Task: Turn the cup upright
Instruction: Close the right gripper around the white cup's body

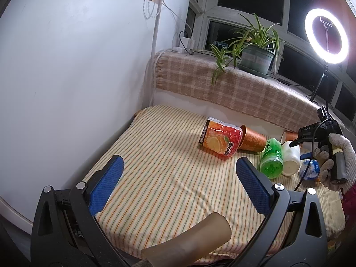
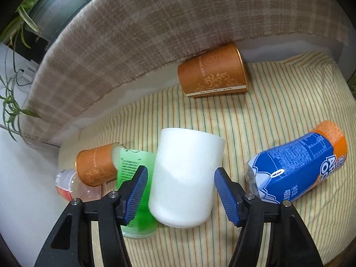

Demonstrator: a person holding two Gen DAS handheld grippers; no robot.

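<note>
Striped cloth (image 1: pixel 169 178) over the counter, white cup (image 2: pixel 185 178) lying on its side against a green cup (image 2: pixel 133 169), right claw (image 2: pixel 181 194) wide open, pads either side of it, not touching, left claw (image 1: pixel 179 180) open, empty, well apart

Matt white plastic cup (image 2: pixel 187 178) on striped woven cloth (image 2: pixel 278 102); glossy brown paper cup (image 2: pixel 213 71) beyond.

A plain white cup (image 2: pixel 187 178) lies tipped on its side on the striped cloth, touching a green cup (image 2: pixel 135 178) lying beside it.
</note>
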